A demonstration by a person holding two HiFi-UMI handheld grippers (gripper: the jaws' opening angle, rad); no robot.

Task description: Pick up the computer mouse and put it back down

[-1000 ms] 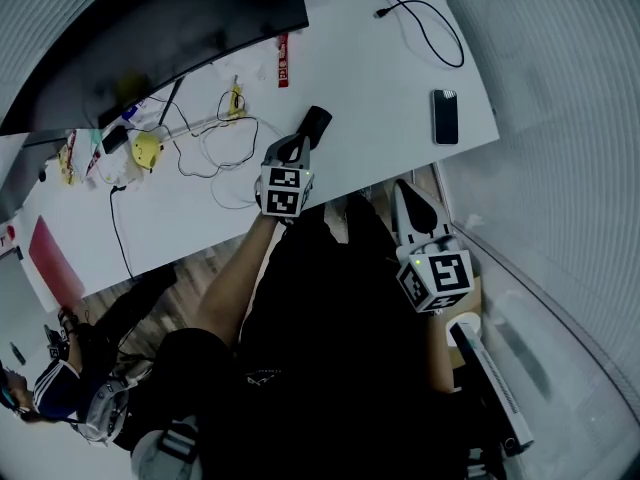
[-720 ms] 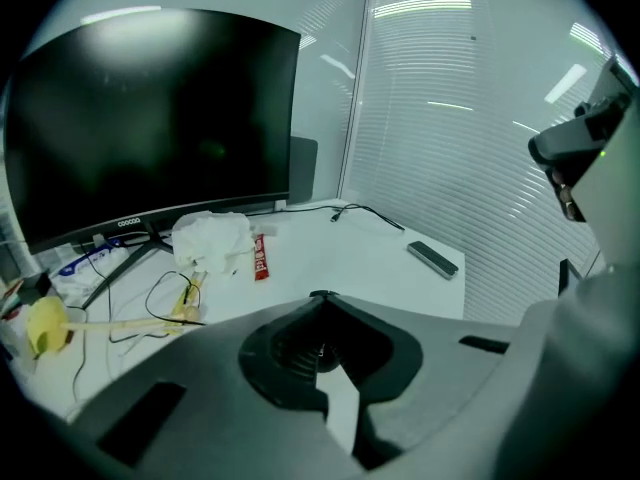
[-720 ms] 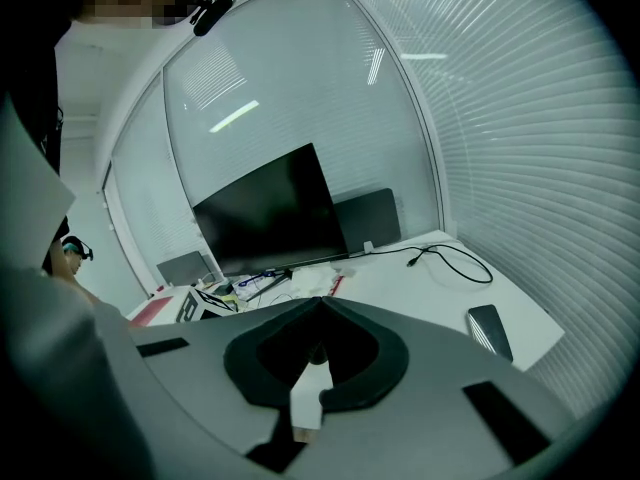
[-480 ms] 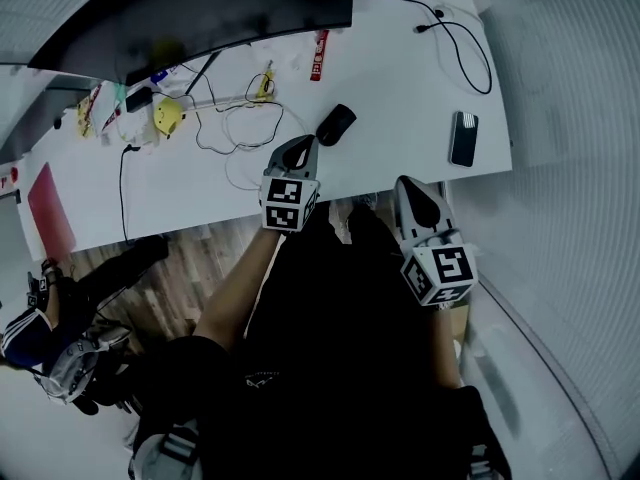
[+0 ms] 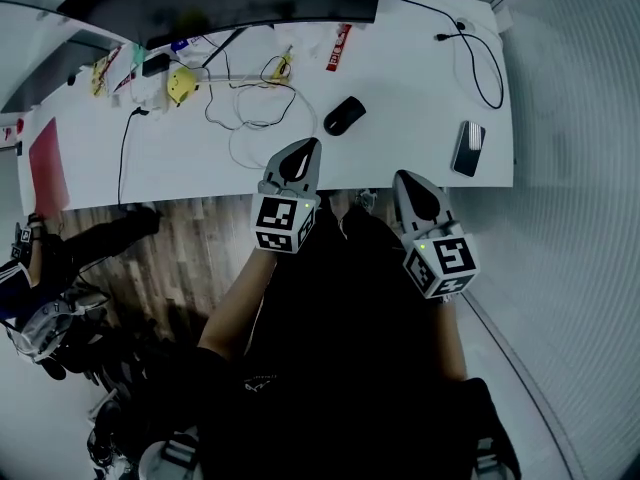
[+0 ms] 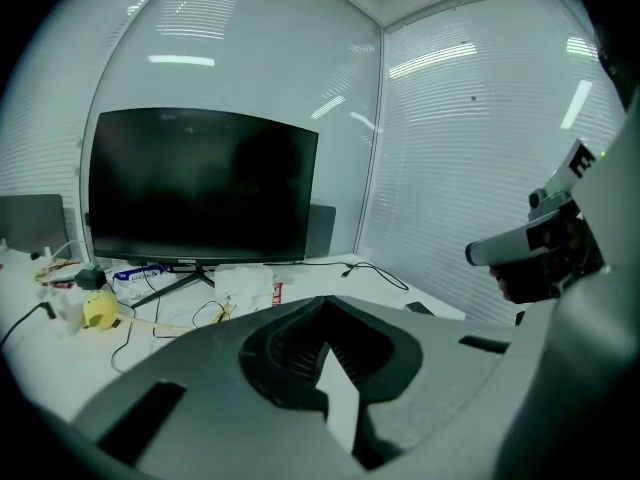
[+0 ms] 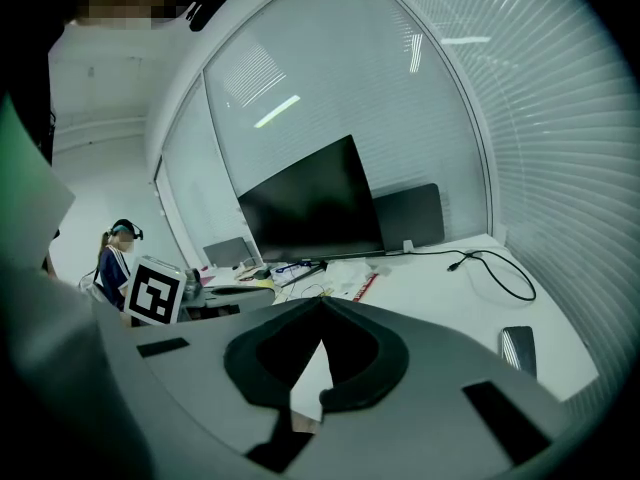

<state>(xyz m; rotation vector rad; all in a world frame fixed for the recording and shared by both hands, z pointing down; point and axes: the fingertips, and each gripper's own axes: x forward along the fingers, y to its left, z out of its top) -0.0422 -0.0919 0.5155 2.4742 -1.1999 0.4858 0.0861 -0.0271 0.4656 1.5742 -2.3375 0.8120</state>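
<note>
The computer mouse is found lying free on the desk, long axis slanted up-right in head view, ahead-right of the left gripper, nearer it than the right gripper; both jaw pairs are seen closed, empty.

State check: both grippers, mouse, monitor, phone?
left hand-held gripper: shut, empty
right hand-held gripper: shut, empty
computer mouse: resting on the desk, not held
monitor: screen dark
smartphone: lying flat on the desk
</note>
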